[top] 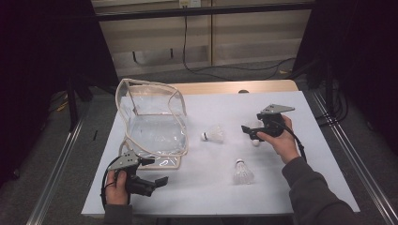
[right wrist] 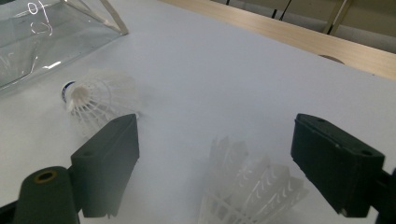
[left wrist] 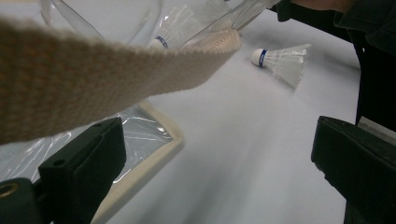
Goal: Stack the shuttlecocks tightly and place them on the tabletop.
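My right gripper [top: 251, 127] hovers at the table's right, open, with a white shuttlecock [right wrist: 247, 191] lying between its jaws and the pads clear of it. A second shuttlecock [top: 213, 134] [right wrist: 93, 98] lies on its side just to the left, cork toward the bag. A third one [top: 242, 173] [left wrist: 280, 58] rests nearer the front. My left gripper [top: 157, 171] [left wrist: 217, 135] is open at the front left, beside the corner of a clear plastic bag [top: 152, 124] with cream trim. The bag's cream strap [left wrist: 93, 74] crosses close in front of the left gripper view.
A white sheet [top: 211, 197] covers the table, with a wooden edge [top: 225, 86] showing at the back. The bag stands upright at the left with its mouth open. Dark floor, metal rails and cables surround the table.
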`<act>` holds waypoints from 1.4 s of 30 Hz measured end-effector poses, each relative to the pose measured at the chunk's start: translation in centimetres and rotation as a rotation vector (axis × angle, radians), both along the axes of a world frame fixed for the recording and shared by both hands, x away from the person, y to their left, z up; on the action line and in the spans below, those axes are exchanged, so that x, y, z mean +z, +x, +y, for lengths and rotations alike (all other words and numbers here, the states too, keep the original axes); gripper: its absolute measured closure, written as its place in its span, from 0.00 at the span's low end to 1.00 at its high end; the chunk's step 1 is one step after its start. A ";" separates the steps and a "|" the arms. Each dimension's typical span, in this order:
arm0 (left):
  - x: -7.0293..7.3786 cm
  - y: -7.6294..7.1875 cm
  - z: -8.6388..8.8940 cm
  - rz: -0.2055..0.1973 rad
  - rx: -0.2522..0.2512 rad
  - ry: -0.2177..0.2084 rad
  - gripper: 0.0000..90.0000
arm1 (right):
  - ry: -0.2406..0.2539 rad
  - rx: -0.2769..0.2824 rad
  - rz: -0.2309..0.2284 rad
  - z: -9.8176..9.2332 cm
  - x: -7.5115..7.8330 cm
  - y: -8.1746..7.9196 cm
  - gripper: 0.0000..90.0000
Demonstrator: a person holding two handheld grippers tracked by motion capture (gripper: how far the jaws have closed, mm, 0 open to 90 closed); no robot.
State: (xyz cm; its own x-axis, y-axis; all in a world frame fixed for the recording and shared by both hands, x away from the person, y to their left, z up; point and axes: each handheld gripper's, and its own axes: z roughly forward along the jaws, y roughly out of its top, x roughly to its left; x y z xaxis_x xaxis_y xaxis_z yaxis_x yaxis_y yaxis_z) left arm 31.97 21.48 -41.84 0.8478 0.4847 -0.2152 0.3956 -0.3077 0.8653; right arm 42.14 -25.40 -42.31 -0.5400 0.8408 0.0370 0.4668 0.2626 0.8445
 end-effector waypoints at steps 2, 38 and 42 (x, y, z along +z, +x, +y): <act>0.0 0.0 0.0 0.001 0.000 0.000 0.04 | -0.011 0.003 0.002 0.1 0.1 0.2 0.18; 0.0 0.0 0.0 0.001 0.005 0.003 0.04 | -0.091 0.030 0.100 -1.5 0.6 -1.5 0.55; 0.0 0.0 -0.1 -0.001 0.006 -0.001 0.04 | -0.083 0.029 0.130 -2.2 0.8 -2.0 0.59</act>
State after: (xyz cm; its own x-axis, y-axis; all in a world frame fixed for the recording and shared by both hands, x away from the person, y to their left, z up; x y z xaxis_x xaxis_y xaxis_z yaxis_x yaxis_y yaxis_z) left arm 31.99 21.41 -41.86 0.8453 0.4893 -0.2146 0.3963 -0.3049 0.8660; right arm 40.15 -27.63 -41.47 -0.5596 0.8278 0.0395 0.5617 0.3438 0.7525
